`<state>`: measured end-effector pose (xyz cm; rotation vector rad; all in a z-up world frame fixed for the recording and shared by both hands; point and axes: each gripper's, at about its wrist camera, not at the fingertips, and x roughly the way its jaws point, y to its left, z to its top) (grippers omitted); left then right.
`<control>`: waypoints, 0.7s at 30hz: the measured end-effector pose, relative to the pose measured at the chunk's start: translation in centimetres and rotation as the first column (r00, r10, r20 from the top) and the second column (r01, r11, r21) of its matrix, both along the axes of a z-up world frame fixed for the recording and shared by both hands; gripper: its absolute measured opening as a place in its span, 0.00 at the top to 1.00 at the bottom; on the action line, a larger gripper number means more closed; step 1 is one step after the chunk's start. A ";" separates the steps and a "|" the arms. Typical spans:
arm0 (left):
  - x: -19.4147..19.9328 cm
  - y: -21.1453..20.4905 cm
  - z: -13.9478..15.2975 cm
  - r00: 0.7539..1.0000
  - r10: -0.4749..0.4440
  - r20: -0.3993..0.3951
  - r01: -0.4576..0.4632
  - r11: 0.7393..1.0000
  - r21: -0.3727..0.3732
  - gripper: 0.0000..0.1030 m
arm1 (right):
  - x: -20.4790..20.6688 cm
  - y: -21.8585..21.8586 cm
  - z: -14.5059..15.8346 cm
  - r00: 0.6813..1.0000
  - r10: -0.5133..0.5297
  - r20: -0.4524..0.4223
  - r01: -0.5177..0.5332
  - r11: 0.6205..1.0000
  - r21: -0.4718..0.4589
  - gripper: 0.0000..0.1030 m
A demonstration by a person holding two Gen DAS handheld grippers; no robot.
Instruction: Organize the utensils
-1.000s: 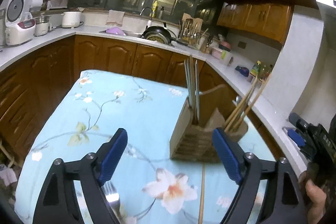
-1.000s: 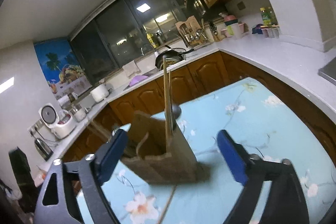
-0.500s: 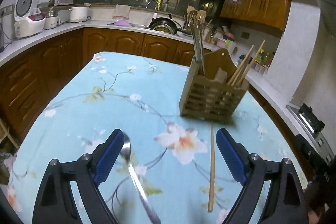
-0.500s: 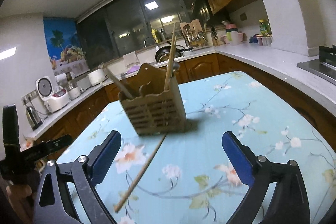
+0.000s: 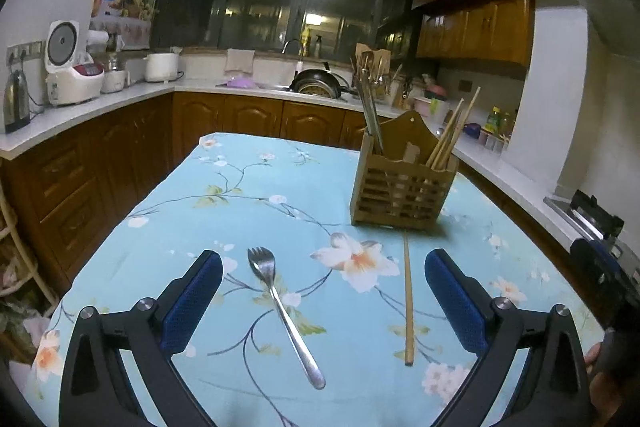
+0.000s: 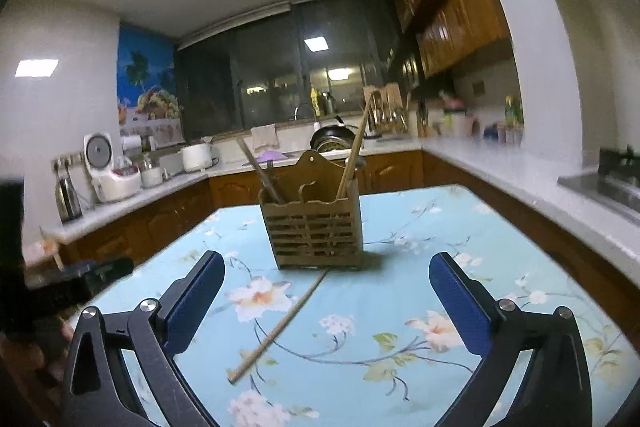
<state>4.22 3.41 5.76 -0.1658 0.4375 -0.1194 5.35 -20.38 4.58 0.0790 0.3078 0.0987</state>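
Observation:
A slatted wooden utensil holder stands on the flowered blue tablecloth, with metal utensils in its left part and chopsticks in its right. It also shows in the right wrist view. A steel fork and a single wooden chopstick lie on the cloth in front of the holder. My left gripper is open and empty, above the fork and chopstick. My right gripper is open and empty, with the chopstick lying between its fingers.
Kitchen counters with brown cabinets wrap around the table on the left, back and right. A rice cooker and a kettle stand on the left counter. A pan sits by the sink.
Both grippers have drawn back from the holder and lowered towards the table. The fork and the lying chopstick have come fully into view. Both stay open.

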 end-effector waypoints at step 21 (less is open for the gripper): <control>-3.7 -2.1 -2.4 0.999 0.018 0.042 -0.024 0.990 0.141 0.01 | -3.0 -0.6 -2.0 0.999 -0.035 0.016 0.035 0.999 -0.034 0.00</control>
